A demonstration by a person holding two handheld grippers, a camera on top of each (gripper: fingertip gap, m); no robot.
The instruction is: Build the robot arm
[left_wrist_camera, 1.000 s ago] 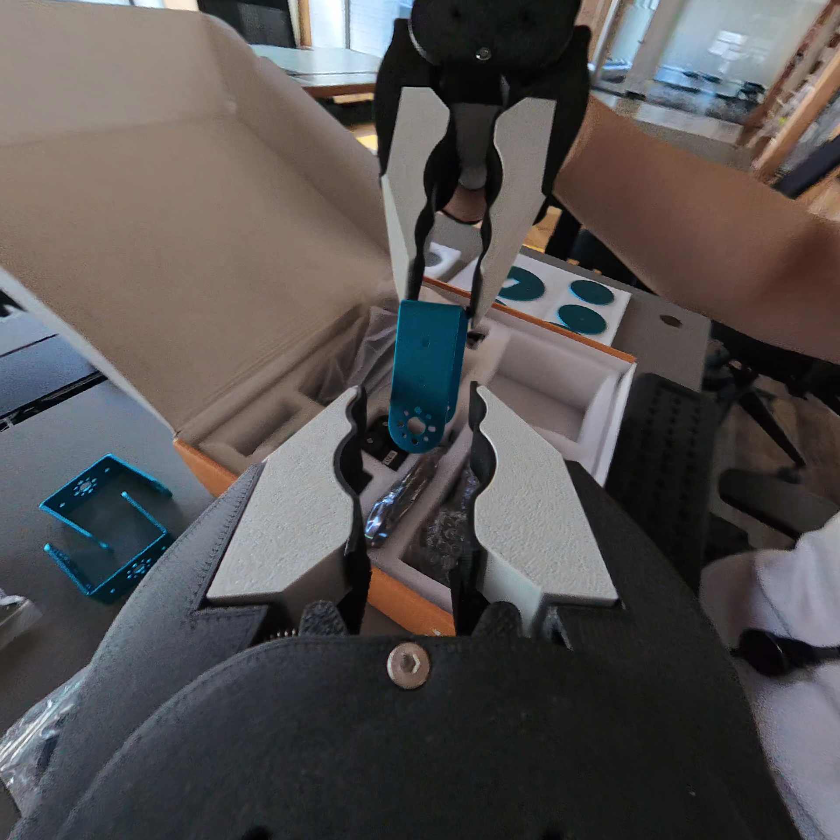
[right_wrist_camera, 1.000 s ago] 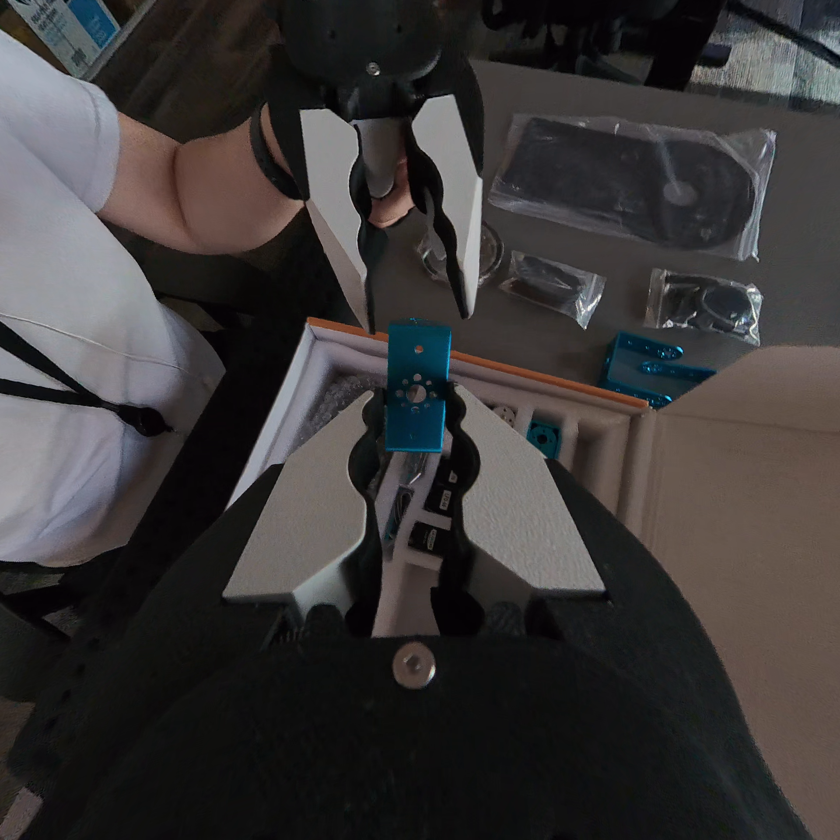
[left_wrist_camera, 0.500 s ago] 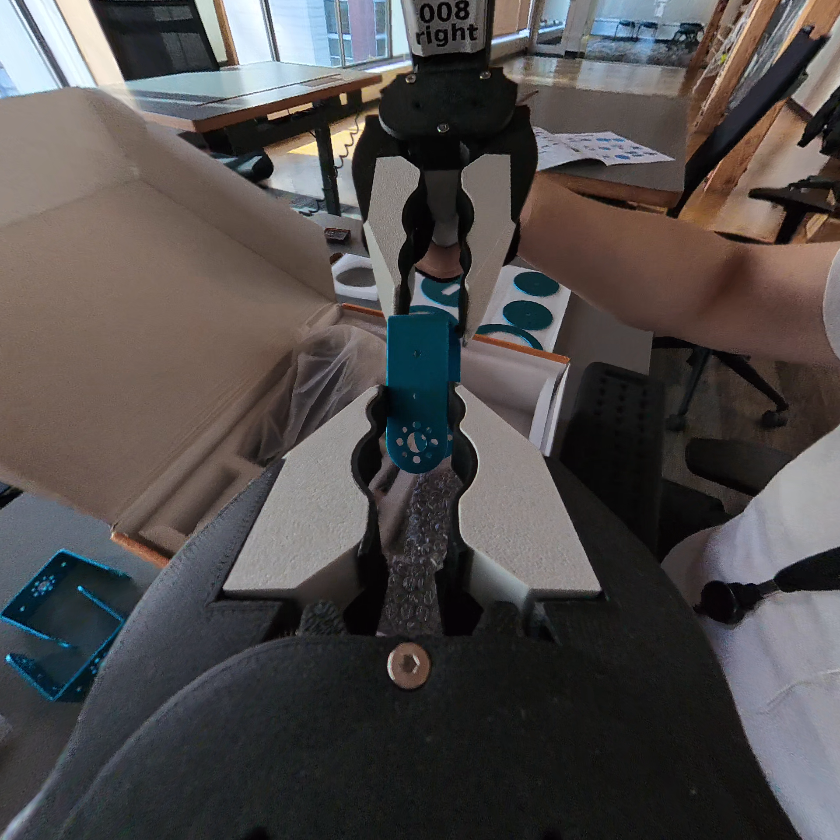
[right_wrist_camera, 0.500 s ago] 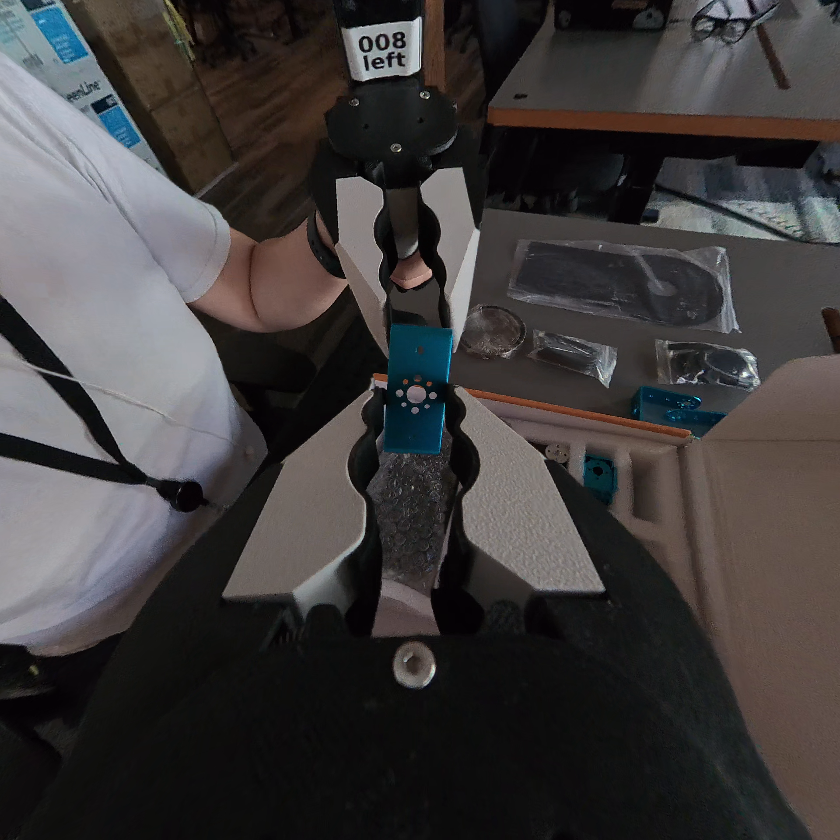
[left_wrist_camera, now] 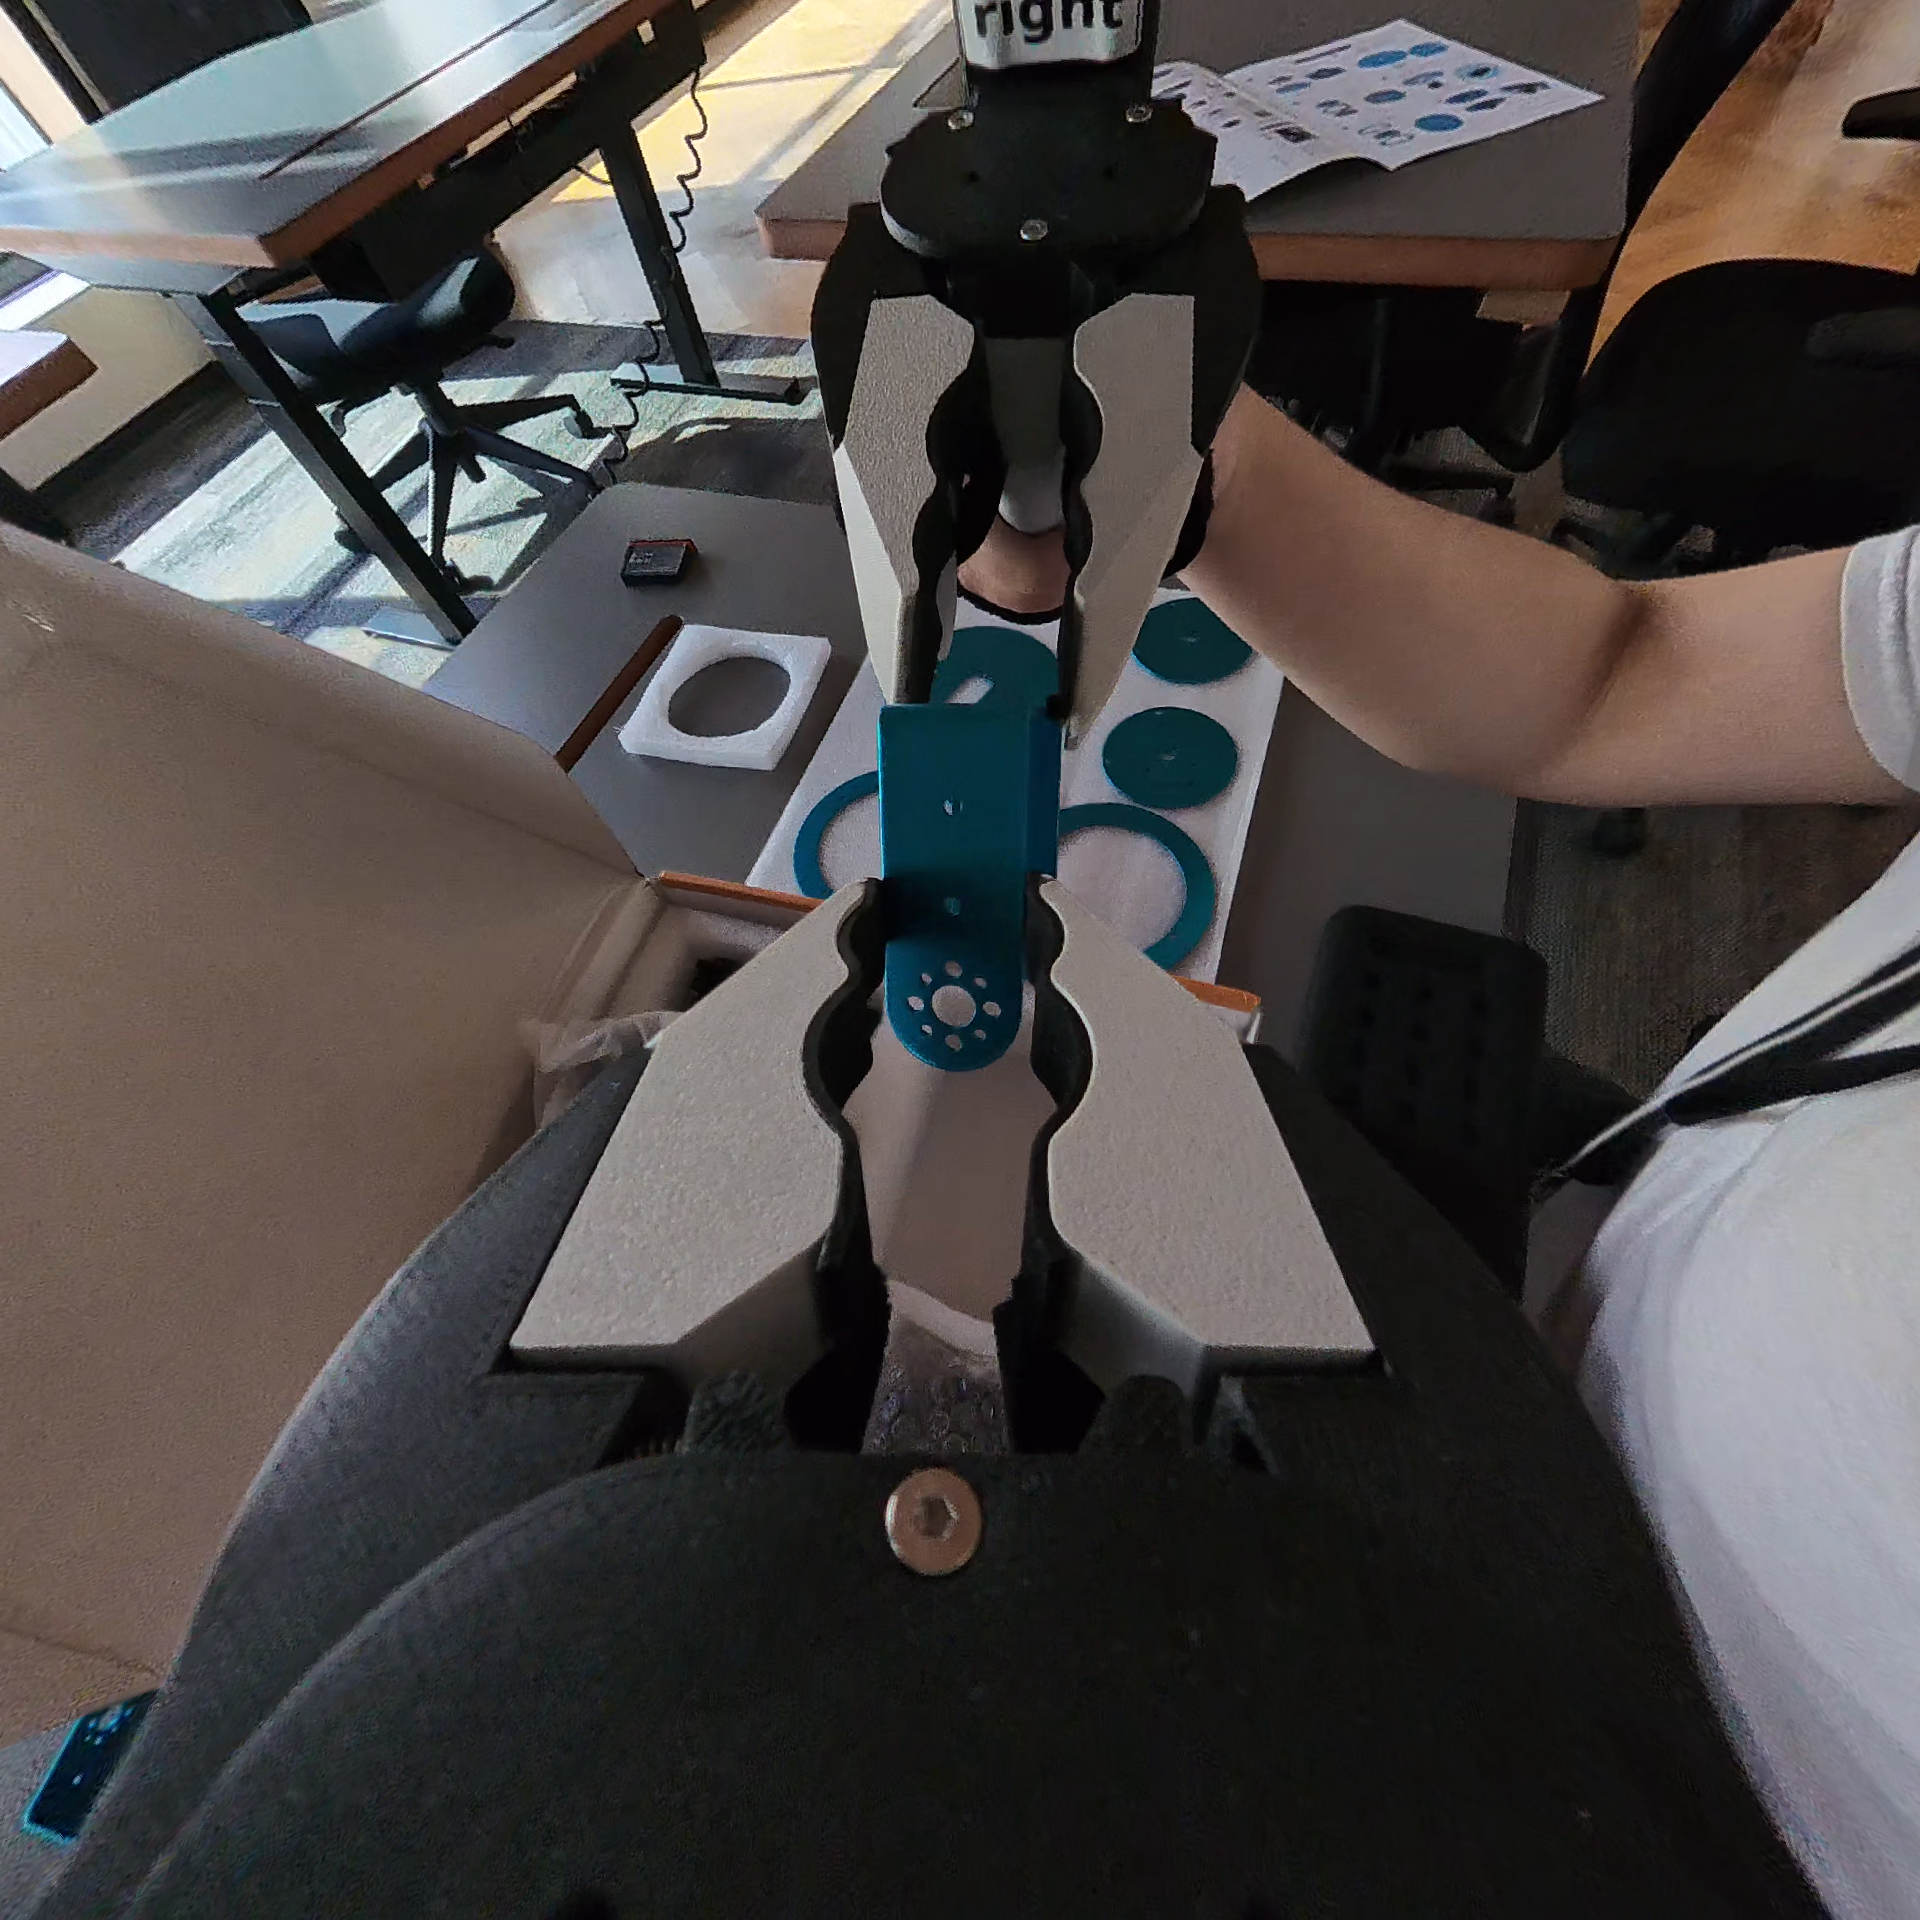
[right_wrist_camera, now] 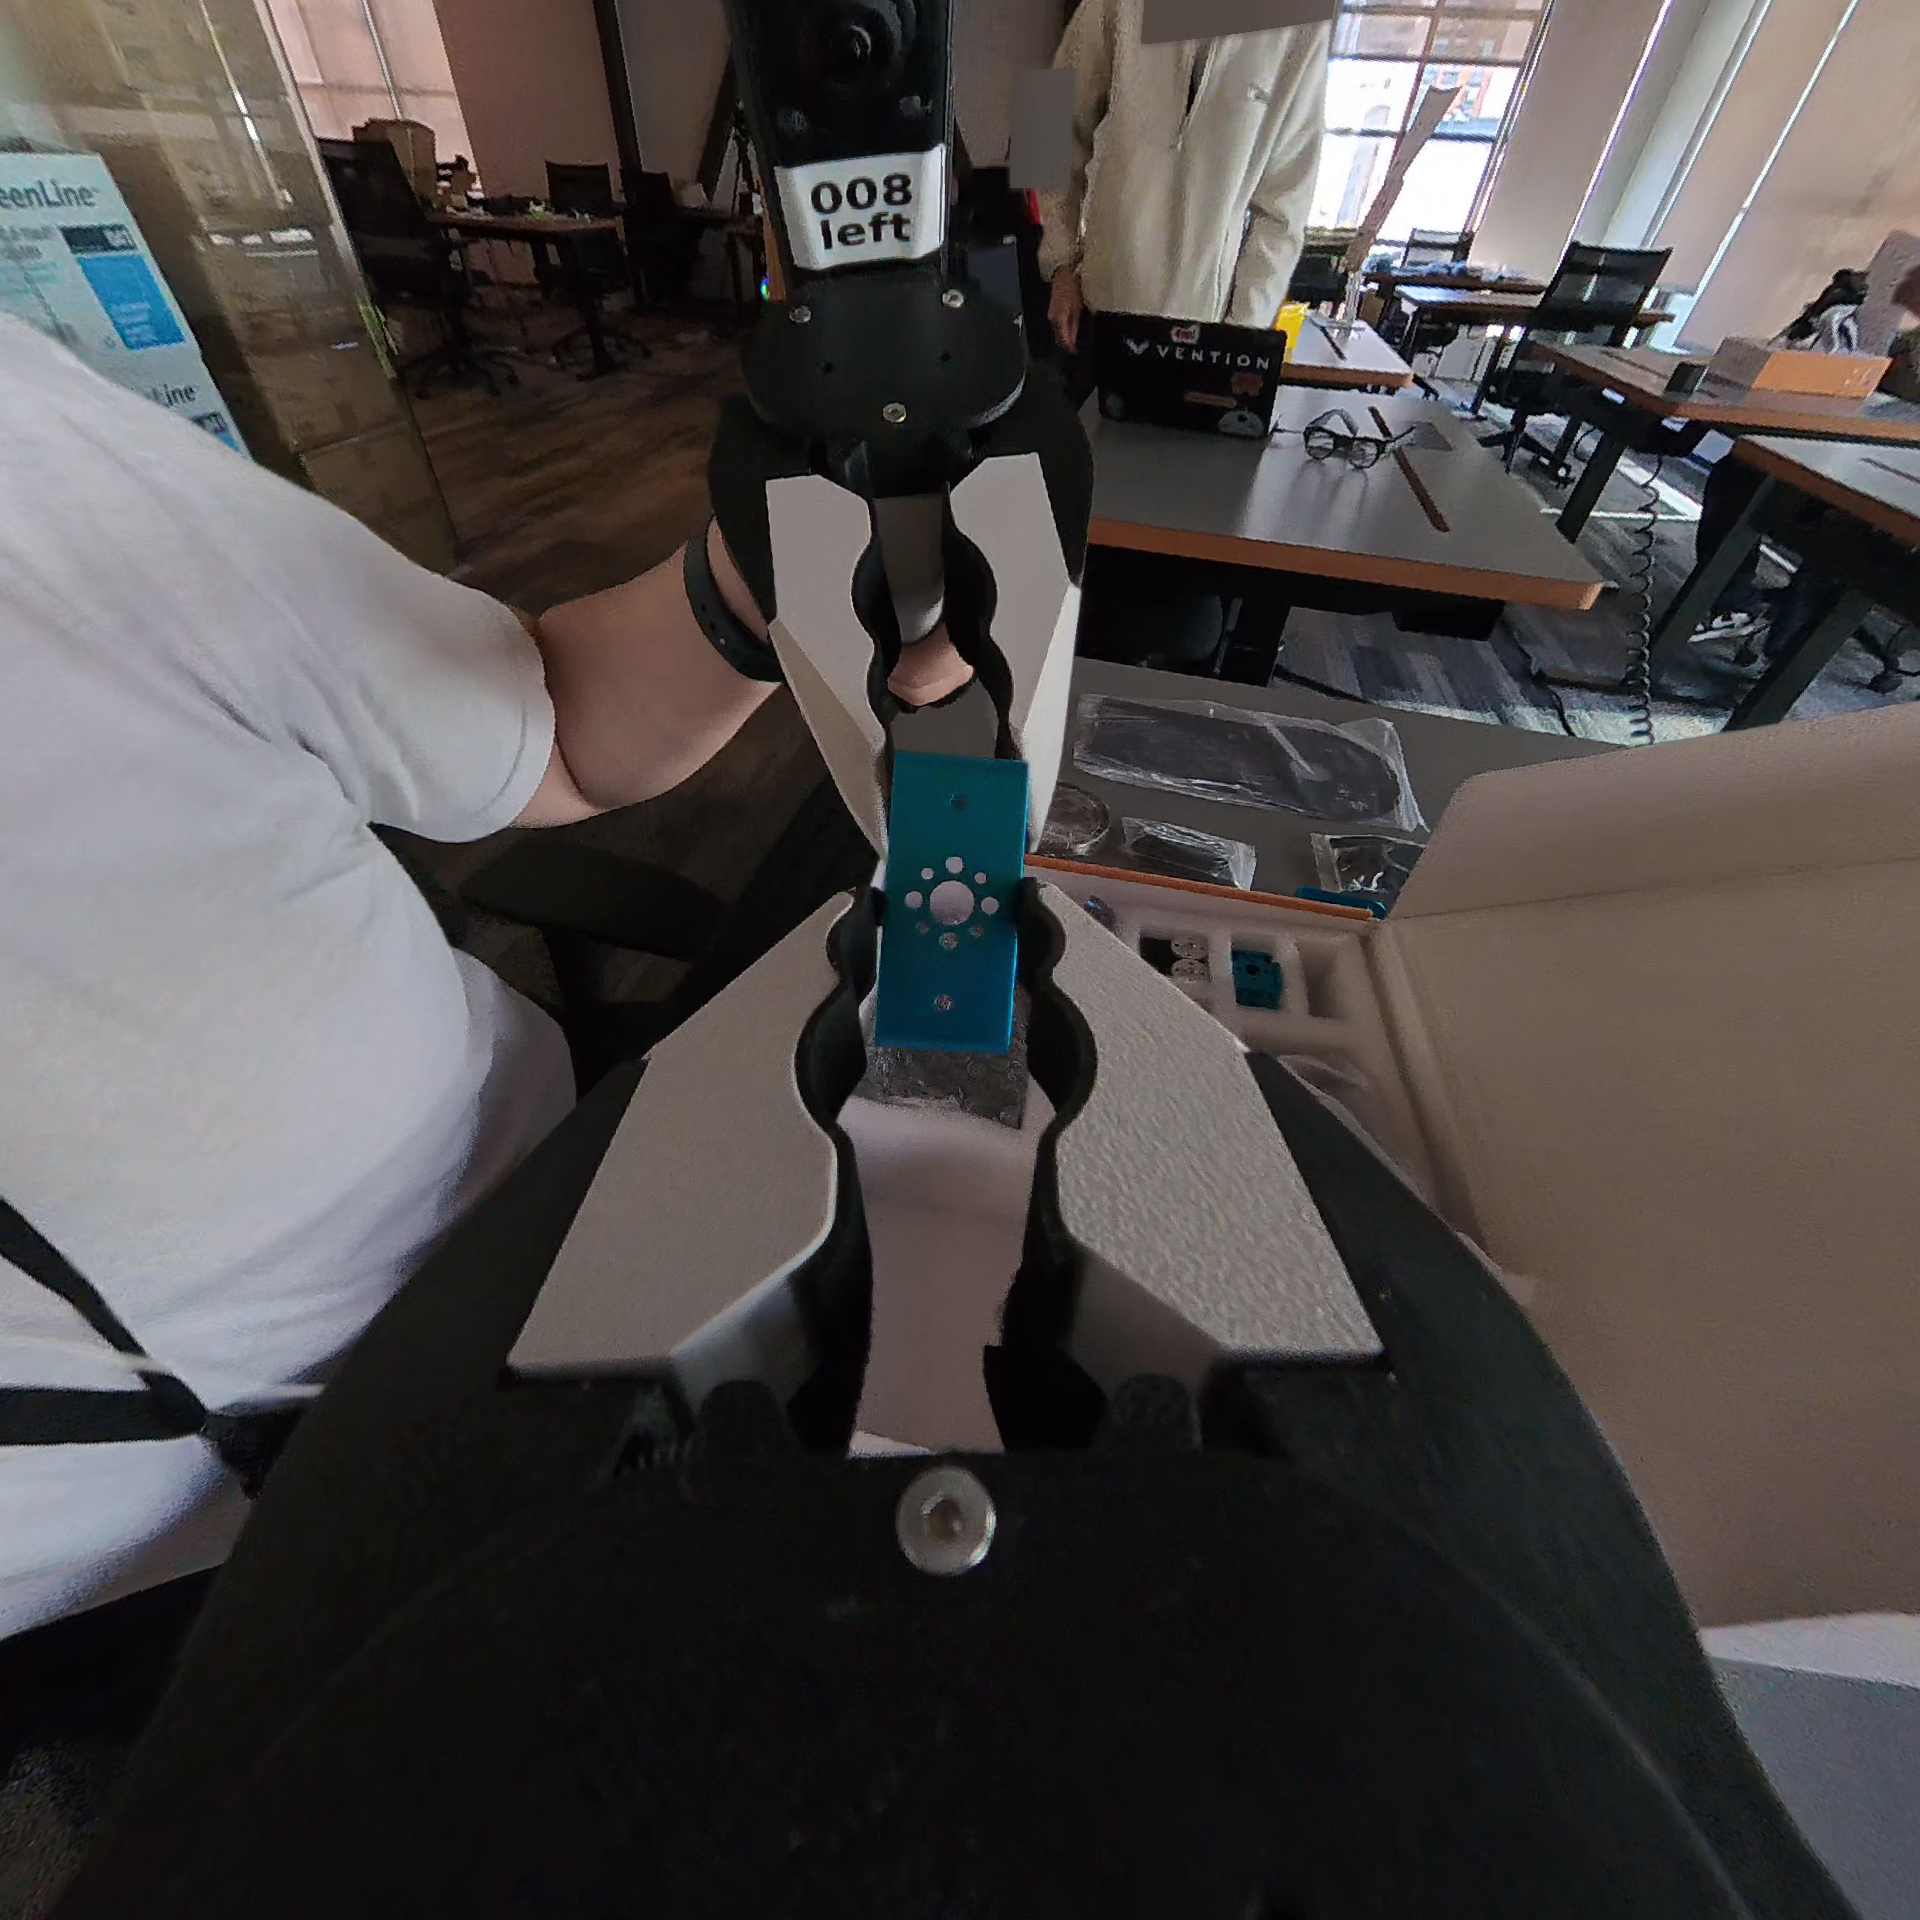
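Note:
A blue metal bracket [left_wrist_camera: 956,821] with a ring of holes at its rounded end hangs in the air between my two grippers, above an open cardboard box [left_wrist_camera: 260,935]. My left gripper [left_wrist_camera: 956,914] is shut on its rounded end, with both pads against its edges. My right gripper [left_wrist_camera: 992,707] faces it and grips the far, bent end. In the right wrist view, the right gripper [right_wrist_camera: 945,914] is shut on the bracket [right_wrist_camera: 956,987], and the left gripper [right_wrist_camera: 956,774] holds its other end.
The box lid [right_wrist_camera: 1662,1039] stands up on one side over a white foam insert holding a small blue part [right_wrist_camera: 1257,977]. A foam sheet with blue rings and discs [left_wrist_camera: 1169,748] lies beyond the box. Bagged black parts [right_wrist_camera: 1236,769] lie on the table. A person [right_wrist_camera: 1195,156] stands behind. The tips of both grippers are at nearly the same place.
My left gripper closed on the bracket's rounded end, which the right gripper held throughout. Both grippers then lifted the bracket together, up and away from the box.

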